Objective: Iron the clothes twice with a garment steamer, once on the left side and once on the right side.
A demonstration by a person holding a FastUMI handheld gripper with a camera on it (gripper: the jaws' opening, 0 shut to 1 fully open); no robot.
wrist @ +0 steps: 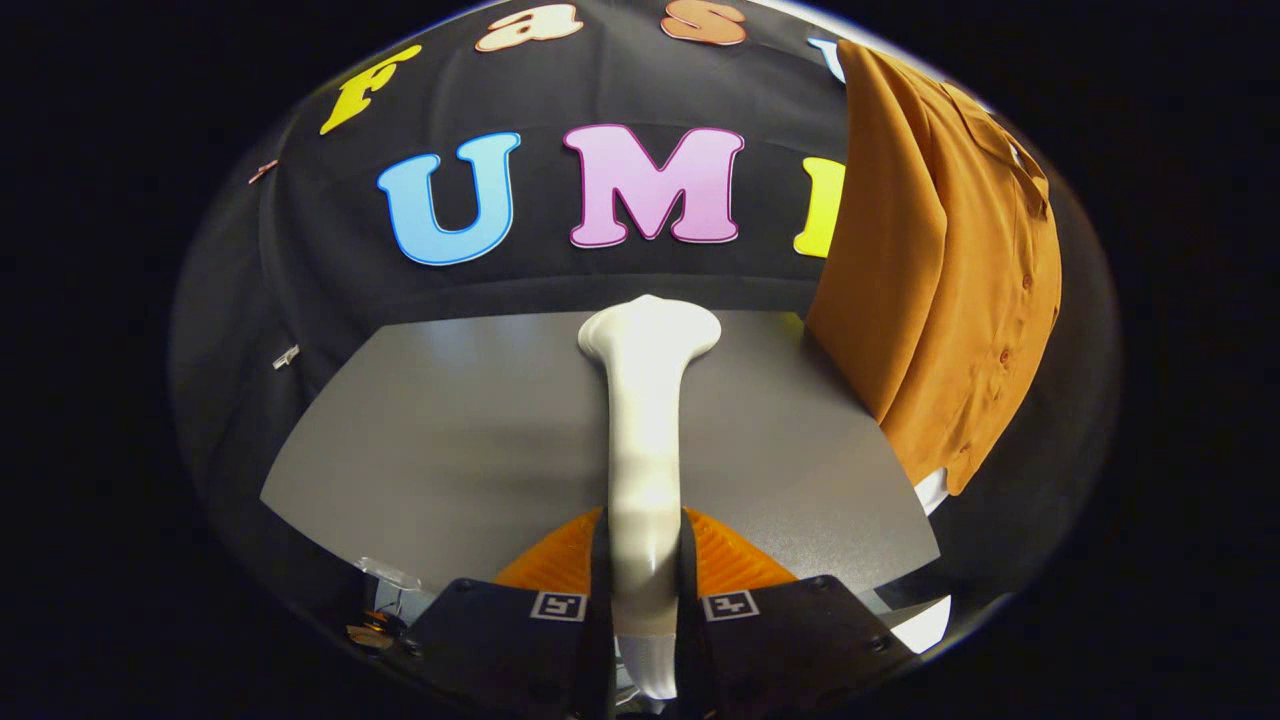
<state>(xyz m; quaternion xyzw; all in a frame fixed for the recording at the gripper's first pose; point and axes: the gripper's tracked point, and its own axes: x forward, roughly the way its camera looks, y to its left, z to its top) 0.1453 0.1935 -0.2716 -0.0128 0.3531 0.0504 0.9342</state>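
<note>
The gripper (pixel 645 590) has its jaws drawn in close, clamped on the slim handle of the garment steamer (pixel 645 430): one finger presses on each side of the handle, with no gap visible between pad and plastic. The steamer is off-white and glossy. Its handle runs straight ahead from between the fingers, narrowing a little in the middle, and ends in a wider, flattened head beyond them. The head points away toward the far edge of the tabletop (pixel 450 430), so its steaming face cannot be seen. Whether the head touches the surface or is held above it cannot be told.

The tabletop is a plain grey sheet lying below the steamer, set against the booth's black cloth wall (pixel 330 260).

The clothes (pixel 940 270) are a rust-orange button-up shirt hanging to the right of the steamer's head and well apart from it. The cloth falls in long vertical folds, a row of small buttons runs down its right side, and its lower hem reaches down past the right corner of the tabletop. A white piece (pixel 930 490) shows just under the hem; what it is cannot be told.
</note>
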